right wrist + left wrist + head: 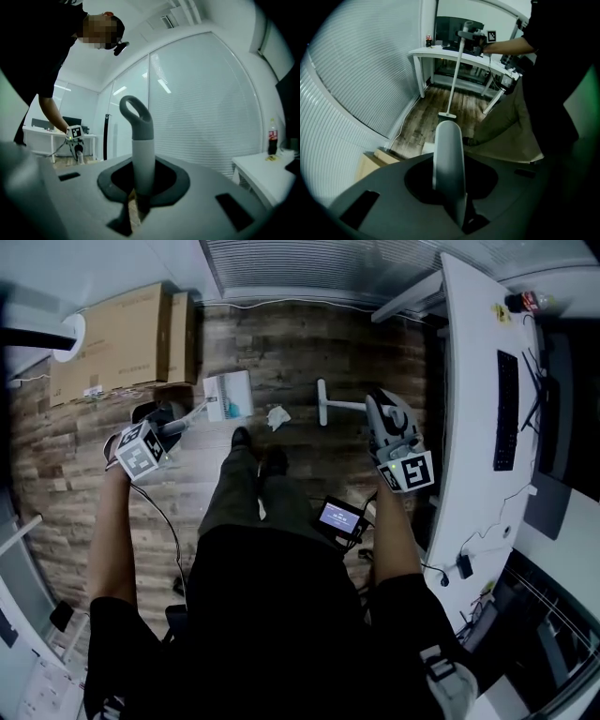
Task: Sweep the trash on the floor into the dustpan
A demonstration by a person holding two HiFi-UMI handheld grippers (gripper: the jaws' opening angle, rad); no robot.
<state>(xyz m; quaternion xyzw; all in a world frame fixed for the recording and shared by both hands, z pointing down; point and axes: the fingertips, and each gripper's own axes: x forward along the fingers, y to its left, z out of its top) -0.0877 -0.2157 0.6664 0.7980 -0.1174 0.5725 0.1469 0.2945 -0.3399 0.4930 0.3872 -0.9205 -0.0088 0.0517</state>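
Observation:
In the head view a white-and-teal dustpan [229, 395] rests on the wooden floor ahead of the person's feet. Its long pale handle [449, 161] runs back into my left gripper [167, 425], which is shut on it and points steeply down. A crumpled piece of white paper trash [277, 416] lies just right of the dustpan. Further right lies the white broom head [322, 402], its pole [455, 70] rising to my right gripper [384, 415]. That gripper is shut on the grey broom handle [141, 140], whose looped end sticks up past the jaws.
Cardboard boxes [122, 338] lie on the floor at the back left, beside the dustpan. A white desk [469, 409] with a keyboard [506, 409] and a bottle [525, 301] runs along the right. Blinds line the far wall. The person's feet [255, 451] stand near the trash.

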